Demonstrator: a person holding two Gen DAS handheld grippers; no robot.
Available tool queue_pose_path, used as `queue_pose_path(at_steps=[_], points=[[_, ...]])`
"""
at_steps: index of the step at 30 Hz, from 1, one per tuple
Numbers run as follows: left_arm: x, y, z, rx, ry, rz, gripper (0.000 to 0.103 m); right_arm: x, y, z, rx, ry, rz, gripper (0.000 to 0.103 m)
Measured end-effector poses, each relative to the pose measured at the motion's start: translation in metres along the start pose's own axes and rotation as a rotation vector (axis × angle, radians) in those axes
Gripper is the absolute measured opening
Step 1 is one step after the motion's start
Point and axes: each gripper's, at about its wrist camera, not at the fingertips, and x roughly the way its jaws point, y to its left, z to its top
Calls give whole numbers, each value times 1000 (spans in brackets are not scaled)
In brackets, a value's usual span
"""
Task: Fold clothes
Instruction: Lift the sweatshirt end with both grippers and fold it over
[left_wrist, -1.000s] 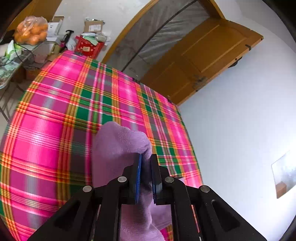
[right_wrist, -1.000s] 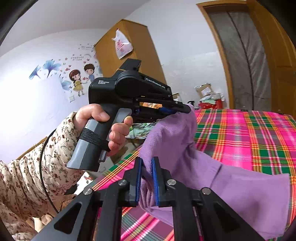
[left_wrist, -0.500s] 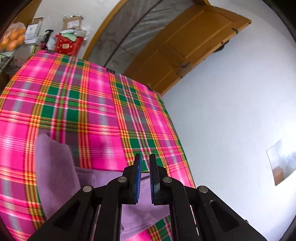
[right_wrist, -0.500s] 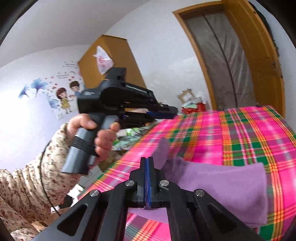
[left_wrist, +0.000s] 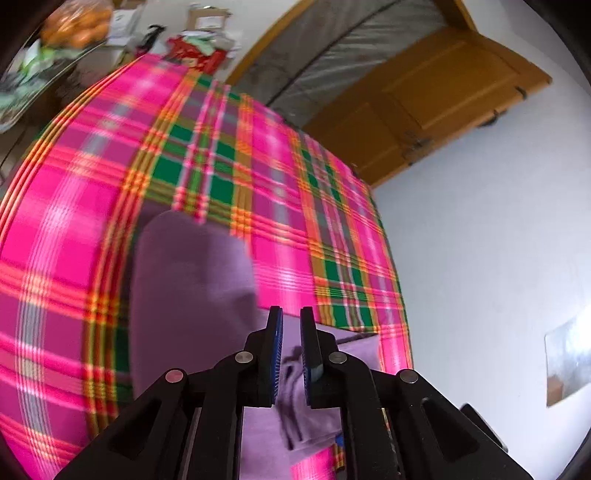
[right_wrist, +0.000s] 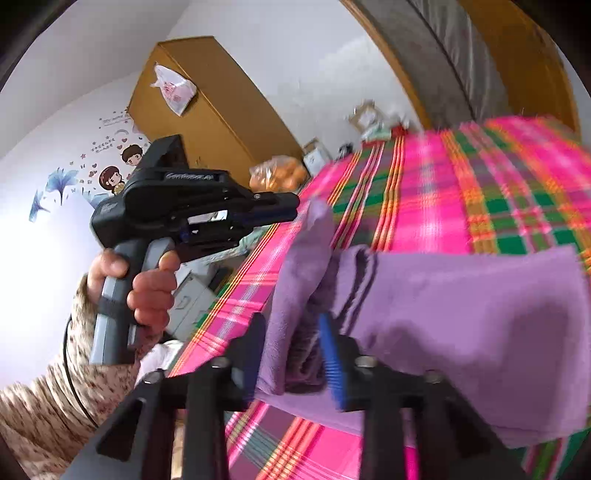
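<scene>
A purple cloth (left_wrist: 192, 288) lies folded on the pink plaid bedcover (left_wrist: 258, 177); it also shows in the right wrist view (right_wrist: 461, 314). My left gripper (left_wrist: 291, 328) hovers above the cloth's near edge with a narrow gap between its blue pads and nothing in it. In the right wrist view the left gripper (right_wrist: 291, 206) is beside a raised corner of the cloth. My right gripper (right_wrist: 291, 339) has its jaws apart around a bunched fold of the cloth (right_wrist: 295, 314).
A wooden door (left_wrist: 424, 107) and curtained doorway stand past the far end of the bed. A wooden wardrobe (right_wrist: 207, 118), a bag of oranges (right_wrist: 277, 175) and boxes sit along the bed's left side. A white wall runs on the right.
The left gripper let go of the cloth and its jaws parted slightly. The right gripper, shut half a second ago, opened around a bunched fold. The cloth dropped onto the bed.
</scene>
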Motion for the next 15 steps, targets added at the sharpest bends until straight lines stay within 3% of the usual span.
queue_pose_path(at_steps=[6, 15], points=[[-11, 31, -11, -55, -18, 15, 10, 46, -3, 9, 42, 96, 49, 40], [-30, 75, -37, -111, -57, 39, 12, 99, -7, 22, 56, 190, -6, 40]])
